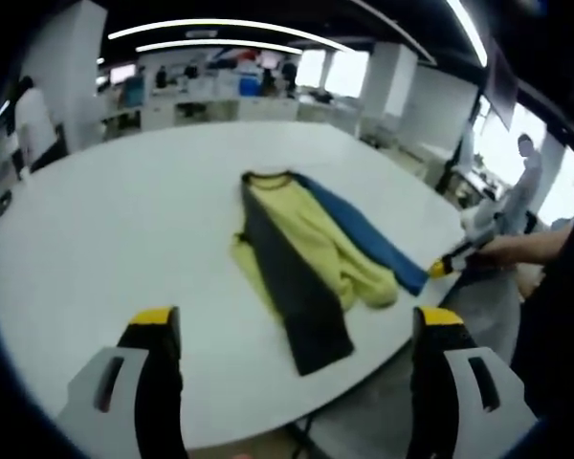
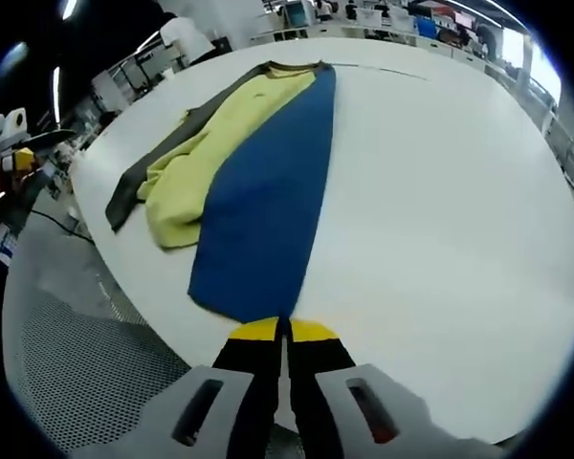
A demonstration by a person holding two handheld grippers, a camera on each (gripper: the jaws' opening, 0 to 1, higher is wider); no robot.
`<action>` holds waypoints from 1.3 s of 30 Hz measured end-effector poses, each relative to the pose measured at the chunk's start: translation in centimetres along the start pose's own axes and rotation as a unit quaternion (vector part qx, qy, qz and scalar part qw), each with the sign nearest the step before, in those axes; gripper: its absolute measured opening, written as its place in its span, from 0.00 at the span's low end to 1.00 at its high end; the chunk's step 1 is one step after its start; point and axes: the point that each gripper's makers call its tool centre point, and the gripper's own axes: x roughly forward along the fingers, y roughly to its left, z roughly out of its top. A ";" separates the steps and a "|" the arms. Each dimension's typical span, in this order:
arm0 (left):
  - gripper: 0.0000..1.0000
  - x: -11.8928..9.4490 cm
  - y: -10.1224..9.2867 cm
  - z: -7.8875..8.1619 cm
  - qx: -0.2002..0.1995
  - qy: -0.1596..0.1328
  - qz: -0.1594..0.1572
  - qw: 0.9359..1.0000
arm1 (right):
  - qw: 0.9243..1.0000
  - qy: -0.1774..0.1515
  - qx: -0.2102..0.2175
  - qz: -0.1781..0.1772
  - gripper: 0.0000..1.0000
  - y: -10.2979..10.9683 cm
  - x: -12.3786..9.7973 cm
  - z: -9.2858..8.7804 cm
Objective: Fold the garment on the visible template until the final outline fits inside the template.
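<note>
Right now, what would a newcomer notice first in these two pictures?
The garment, yellow, blue and dark grey, lies stretched across the round white table. The right gripper is shut on the blue panel's tip at the table's near edge. The left gripper hangs open, off the cloth.

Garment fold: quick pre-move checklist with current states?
1. Right gripper shut on the blue panel's near edge: ok.
2. Left gripper jaws apart, holding nothing: ok.
3. Whole garment lies on the white table: ok.
4. Yellow section smooth: not ok, bunched beside the blue panel.
5. Template outline under the garment: cannot tell.
6. Final fold reached: not ok, garment still long and spread.
</note>
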 end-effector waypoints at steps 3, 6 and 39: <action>0.96 0.1 0.0 -0.2 0.000 0.002 0.000 1.000 | 1.000 -0.003 0.007 0.001 0.02 -0.1 0.0 0.0; 0.96 0.1 -0.2 -0.3 -0.001 0.004 -0.002 1.000 | 1.000 -0.004 0.005 -0.001 0.02 -0.2 0.0 0.0; 0.94 2.3 0.5 -0.7 -0.006 0.024 -0.004 1.000 | 0.992 0.007 -0.033 -0.123 0.02 -17.5 -5.3 3.8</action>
